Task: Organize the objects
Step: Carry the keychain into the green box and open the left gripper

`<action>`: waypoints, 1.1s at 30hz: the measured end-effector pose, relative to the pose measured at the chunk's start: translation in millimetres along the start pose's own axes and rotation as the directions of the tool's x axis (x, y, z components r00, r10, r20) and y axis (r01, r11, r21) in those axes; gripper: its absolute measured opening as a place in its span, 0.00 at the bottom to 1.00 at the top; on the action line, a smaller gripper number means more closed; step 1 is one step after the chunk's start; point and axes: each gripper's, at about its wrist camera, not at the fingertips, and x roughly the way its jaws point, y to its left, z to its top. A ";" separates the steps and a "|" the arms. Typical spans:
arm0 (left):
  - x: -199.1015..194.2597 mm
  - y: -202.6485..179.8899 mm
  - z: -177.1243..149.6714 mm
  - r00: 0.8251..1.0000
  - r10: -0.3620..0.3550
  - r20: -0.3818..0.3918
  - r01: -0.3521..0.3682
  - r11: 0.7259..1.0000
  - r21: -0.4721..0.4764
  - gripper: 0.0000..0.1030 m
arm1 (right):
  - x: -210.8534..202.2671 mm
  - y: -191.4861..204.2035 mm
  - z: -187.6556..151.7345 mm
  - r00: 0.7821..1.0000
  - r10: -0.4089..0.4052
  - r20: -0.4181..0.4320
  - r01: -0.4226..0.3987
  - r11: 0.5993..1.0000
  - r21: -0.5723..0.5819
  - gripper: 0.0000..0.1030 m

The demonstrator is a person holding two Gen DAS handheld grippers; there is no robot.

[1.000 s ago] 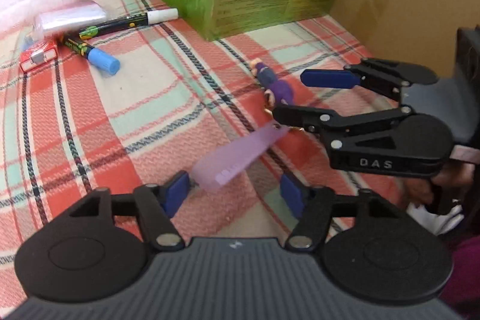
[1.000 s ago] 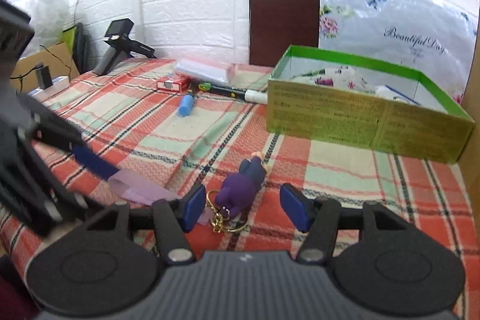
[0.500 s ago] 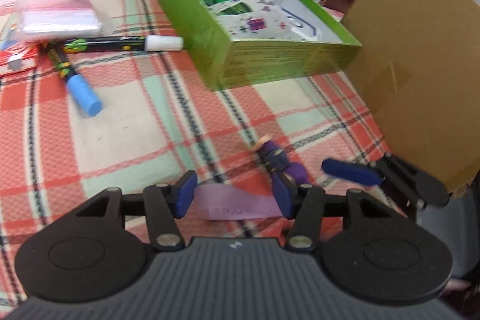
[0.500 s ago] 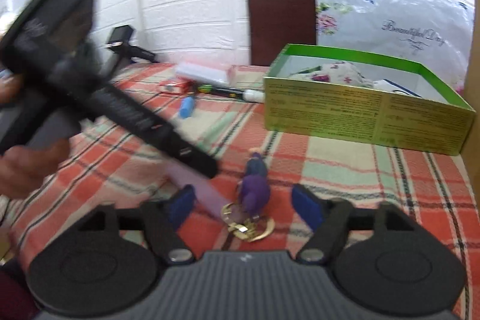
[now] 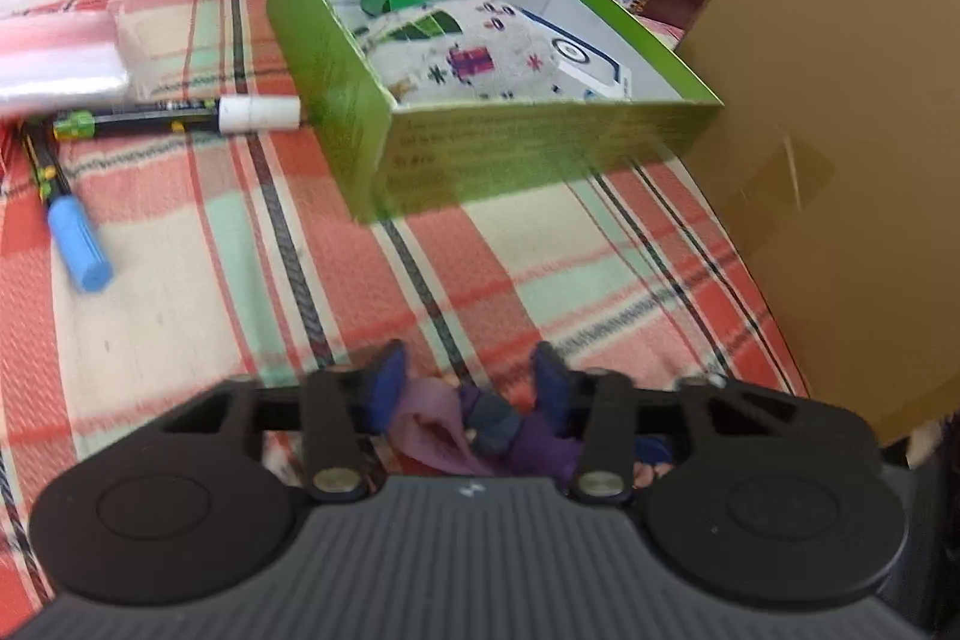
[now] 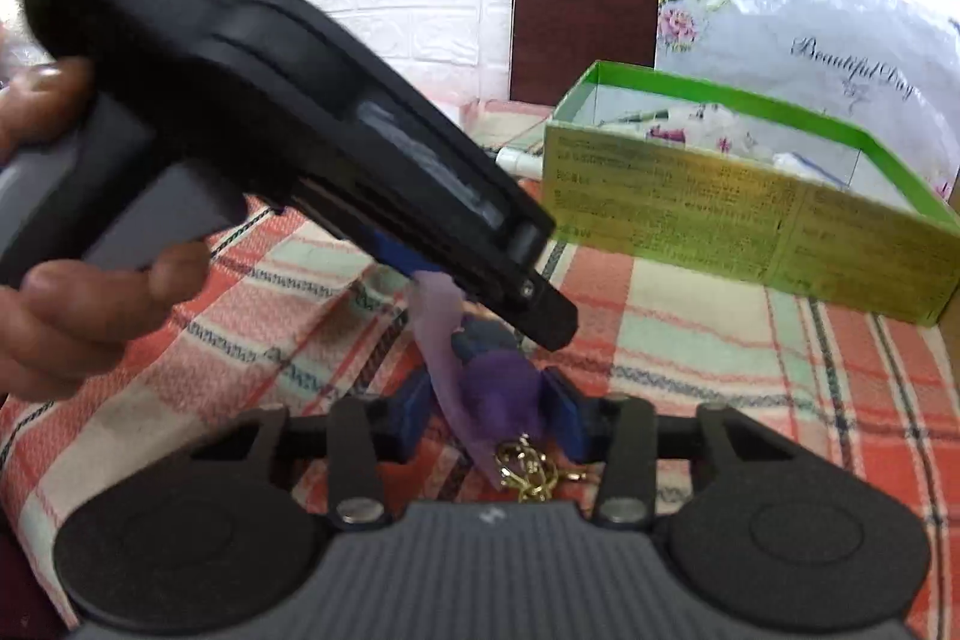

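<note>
A purple figure keychain [image 6: 507,391] with a gold ring [image 6: 531,472] and a lilac strap [image 6: 444,334] lies on the plaid cloth. My right gripper [image 6: 489,415] is closed around the purple figure, its blue pads against both sides. My left gripper [image 5: 468,385] hangs over the same keychain [image 5: 498,424] with its jaws apart, the strap [image 5: 429,421] between them. In the right wrist view the left gripper body [image 6: 288,112] comes down from the upper left. The green box [image 5: 480,100] stands beyond, holding a patterned pouch [image 5: 474,52].
Two markers, one white-capped [image 5: 180,118] and one blue-capped [image 5: 72,226], and a clear plastic bag [image 5: 60,58] lie at the left. A brown cardboard sheet [image 5: 840,160] stands at the right. A dark chair back [image 6: 585,4] is behind the table.
My left gripper has swung over the keychain and come down around it. My right gripper has closed in on the purple figure. The strap now stands up, bunched.
</note>
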 end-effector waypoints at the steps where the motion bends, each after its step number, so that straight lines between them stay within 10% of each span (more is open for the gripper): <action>1: -4.0 2.2 4.1 1.000 -0.009 0.010 0.009 1.000 -0.009 0.32 | -2.1 2.1 1.9 1.000 -0.016 0.015 0.016 1.000 -0.021 0.34; 10: -44.5 3.4 75.8 0.980 -0.072 0.183 0.074 0.997 -0.004 0.28 | -5.7 -9.7 53.1 0.967 -0.143 0.211 0.175 0.974 -0.144 0.33; 19: -0.3 3.0 136.4 0.977 0.046 0.209 -0.038 0.998 -0.040 0.49 | 54.6 -65.3 93.8 0.861 -0.416 0.293 0.476 0.861 -0.177 0.39; 33: -46.9 14.3 54.4 0.961 0.136 0.242 -0.149 0.988 0.036 0.58 | -5.7 -33.6 52.2 0.919 -0.284 0.274 0.275 0.959 0.071 0.55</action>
